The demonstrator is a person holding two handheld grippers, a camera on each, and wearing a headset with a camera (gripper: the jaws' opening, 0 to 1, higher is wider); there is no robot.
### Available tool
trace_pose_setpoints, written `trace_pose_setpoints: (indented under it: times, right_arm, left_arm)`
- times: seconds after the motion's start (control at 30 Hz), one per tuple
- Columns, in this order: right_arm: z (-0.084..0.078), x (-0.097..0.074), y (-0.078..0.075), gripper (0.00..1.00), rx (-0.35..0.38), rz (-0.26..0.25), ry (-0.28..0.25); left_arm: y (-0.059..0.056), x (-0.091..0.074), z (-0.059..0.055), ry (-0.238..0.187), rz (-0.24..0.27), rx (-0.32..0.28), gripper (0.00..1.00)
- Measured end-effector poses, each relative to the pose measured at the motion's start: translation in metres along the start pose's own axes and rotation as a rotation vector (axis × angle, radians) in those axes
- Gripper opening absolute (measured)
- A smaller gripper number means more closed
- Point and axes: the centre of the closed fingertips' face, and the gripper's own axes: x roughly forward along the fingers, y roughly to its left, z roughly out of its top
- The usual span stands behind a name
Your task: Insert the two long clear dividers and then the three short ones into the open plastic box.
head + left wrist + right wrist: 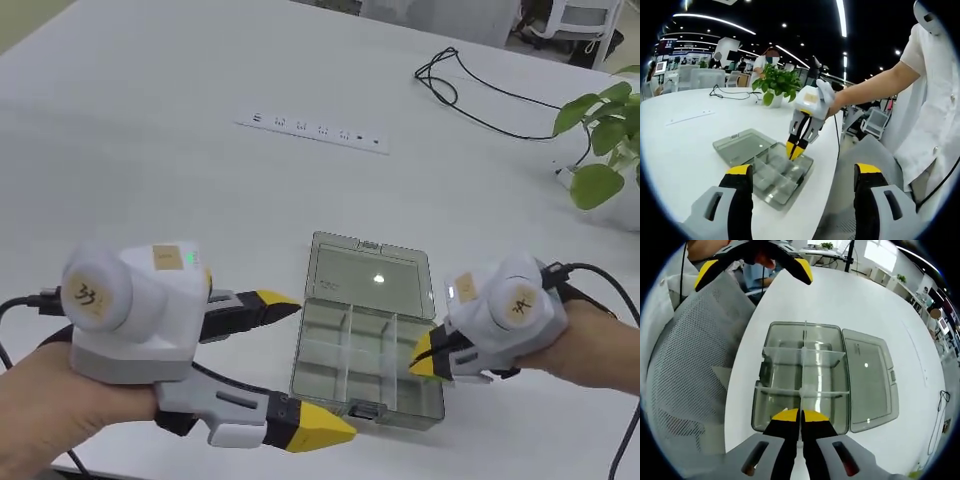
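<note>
**Step in hand (my judgement): seating the last short divider.**

**Layout.** The open plastic box (pixel 777 407) lies on the white table (pixel 150 180). Its lid (pixel 867 382) is folded flat beside it. In the right gripper view the long dividers (pixel 825 353) cross the box as two parallel walls. A centre line of short pieces (pixel 803 367) runs from the far wall through both of them. The nearest short divider (pixel 801 399) stands between the near long divider and the near wall.

**Grippers.** My right gripper (pixel 800 415) has its jaws together. As far as I can judge they pinch the top edge of that short divider, right above the near wall. My left gripper (pixel 302 364) has its jaws wide apart and holds nothing. It hovers just beside the box's left edge.

**Procedure.**
1. Hold the divider upright and in line with the seated short pieces. The slots cannot be made out in the clear plastic, so that line is the guide.
2. Press straight down without twisting, since thin clear plastic is likely to flex or pop out of one end.
3. The box looks light and may slide or tip. Rest the left gripper on its rim first.
4. Part the right jaws only once the top edge sits level with its neighbours.
</note>
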Motion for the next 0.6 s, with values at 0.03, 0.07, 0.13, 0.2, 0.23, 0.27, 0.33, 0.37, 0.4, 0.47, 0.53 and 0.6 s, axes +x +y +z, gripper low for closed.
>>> trace_pose_setpoints:
  times: [0.03,0.07,0.13,0.2,0.23,0.27,0.33,0.37,0.4,0.47,0.53,0.6]
  right_arm:
    - [0.000,0.000,0.000,0.02,0.006,-0.001,-0.002]
    - [0.000,0.000,0.000,0.03,0.005,-0.003,-0.002]
    - [0.000,0.000,0.000,0.03,-0.004,-0.009,0.000]
    - [0.000,0.000,0.000,0.03,-0.006,-0.015,0.001]
    - [-0.001,0.000,0.001,0.05,-0.006,-0.016,0.003]
    - [-0.001,0.000,0.002,0.08,-0.004,-0.017,0.003]
    - [-0.002,-0.001,0.004,0.11,0.010,-0.015,-0.004]
    - [-0.002,-0.002,0.005,0.11,0.011,-0.015,-0.010]
    - [-0.001,-0.004,0.005,0.11,0.015,-0.017,-0.016]
    - [0.002,-0.010,0.005,0.15,0.044,-0.028,-0.041]
    - [0.005,-0.017,0.003,0.16,0.072,-0.039,-0.070]
    - [0.008,-0.022,0.001,0.17,0.099,-0.055,-0.097]
  left_arm:
    - [0.000,0.000,0.000,0.002,0.001,0.002,0.84]
    - [0.001,0.000,-0.001,0.003,0.002,0.001,0.85]
    - [0.001,-0.001,-0.001,0.005,0.002,0.000,0.85]
    - [0.001,-0.001,-0.002,0.010,0.002,0.001,0.85]
    - [0.001,-0.001,-0.003,0.012,0.003,0.001,0.85]
    - [0.001,-0.001,-0.003,0.012,0.004,0.002,0.85]
    - [0.001,-0.002,-0.003,0.013,0.007,0.000,0.85]
    - [0.001,-0.002,-0.003,0.013,0.008,0.001,0.85]
    - [0.001,-0.002,-0.003,0.012,0.009,0.002,0.85]
    - [0.002,-0.003,-0.002,0.009,0.012,0.001,0.85]
    - [0.003,-0.004,-0.003,0.010,0.015,0.000,0.85]
    - [0.003,-0.004,-0.003,0.009,0.018,-0.002,0.85]
